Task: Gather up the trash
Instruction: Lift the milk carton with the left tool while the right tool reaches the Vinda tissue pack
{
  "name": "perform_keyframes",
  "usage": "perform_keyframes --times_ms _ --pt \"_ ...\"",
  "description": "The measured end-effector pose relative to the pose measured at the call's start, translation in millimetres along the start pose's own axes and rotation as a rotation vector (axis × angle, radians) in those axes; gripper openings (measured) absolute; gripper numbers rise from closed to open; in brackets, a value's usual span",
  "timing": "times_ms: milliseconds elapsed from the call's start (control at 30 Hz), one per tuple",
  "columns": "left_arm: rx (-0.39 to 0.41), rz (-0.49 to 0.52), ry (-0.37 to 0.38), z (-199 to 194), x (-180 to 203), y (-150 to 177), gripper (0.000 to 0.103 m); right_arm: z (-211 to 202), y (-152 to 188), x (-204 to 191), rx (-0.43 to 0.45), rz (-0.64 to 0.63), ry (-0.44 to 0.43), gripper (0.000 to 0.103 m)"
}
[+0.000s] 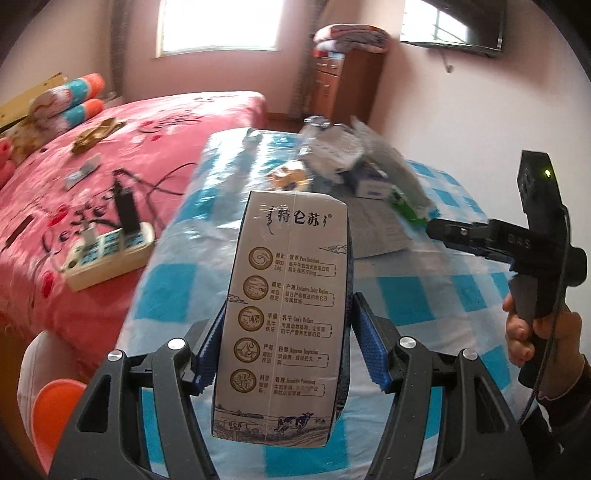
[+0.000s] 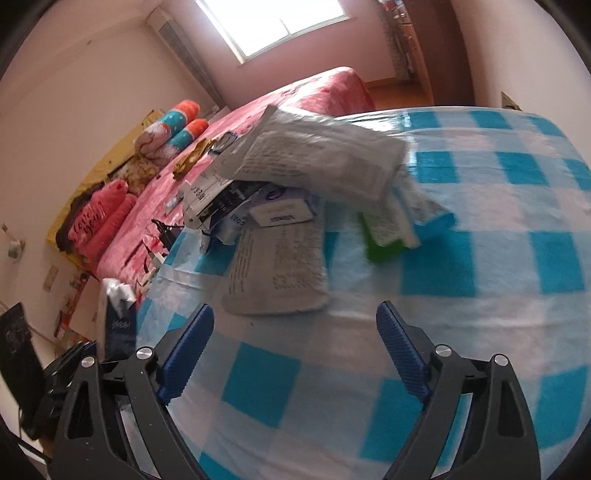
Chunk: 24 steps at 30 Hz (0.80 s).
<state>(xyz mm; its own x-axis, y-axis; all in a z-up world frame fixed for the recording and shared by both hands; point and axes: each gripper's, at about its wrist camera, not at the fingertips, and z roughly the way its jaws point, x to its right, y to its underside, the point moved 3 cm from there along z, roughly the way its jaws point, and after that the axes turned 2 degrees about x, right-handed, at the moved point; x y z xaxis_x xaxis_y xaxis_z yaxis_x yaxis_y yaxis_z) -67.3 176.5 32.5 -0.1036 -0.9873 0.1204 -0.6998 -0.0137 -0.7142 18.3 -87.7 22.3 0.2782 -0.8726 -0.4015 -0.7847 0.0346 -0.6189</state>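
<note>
The tall white printed milk carton (image 1: 284, 317) hides the counter's blue-and-white checked cloth (image 1: 424, 302) behind it, and its far face cannot be seen. The heap of crumpled white wrappers and papers (image 2: 295, 184) near the counter's far edge is motion-blurred, its print unreadable. An orange round object (image 1: 55, 417) is cut off at the lower left edge.

2 wrist fisheye views, each looking forward and downward along its gripper's fingers, close above the checked table (image 1: 424, 295). Left view faces the bed (image 1: 110, 155); right view faces the window (image 2: 280, 26). Both share the trash pile (image 2: 295, 192).
</note>
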Motion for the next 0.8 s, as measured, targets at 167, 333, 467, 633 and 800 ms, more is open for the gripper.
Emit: perform_keyframes --times_ms 167,333,467,633,800 --pt "0.001 -0.036 -0.037 -2.8 -15.2 8.7 0.065 27.2 -12.2 -12.3 -0.019 -0.015 -0.001 0.091" --pt "-0.010 -0.045 -0.058 -1.1 -22.3 15.3 0.065 51.3 -20.6 -21.5 -0.036 -0.052 0.030 0.091" --pt "-0.010 -0.063 -0.059 0.1 -26.3 17.9 0.065 66.0 -26.3 -28.0 -0.044 -0.100 0.093 0.094" --pt "-0.013 -0.089 -0.061 2.6 -31.7 19.0 0.064 75.6 -27.8 -33.6 -0.049 -0.153 0.155 0.094" --pt "-0.007 -0.108 -0.055 2.0 -34.7 20.5 0.064 79.1 -17.6 -46.1 -0.043 -0.252 0.227 0.084"
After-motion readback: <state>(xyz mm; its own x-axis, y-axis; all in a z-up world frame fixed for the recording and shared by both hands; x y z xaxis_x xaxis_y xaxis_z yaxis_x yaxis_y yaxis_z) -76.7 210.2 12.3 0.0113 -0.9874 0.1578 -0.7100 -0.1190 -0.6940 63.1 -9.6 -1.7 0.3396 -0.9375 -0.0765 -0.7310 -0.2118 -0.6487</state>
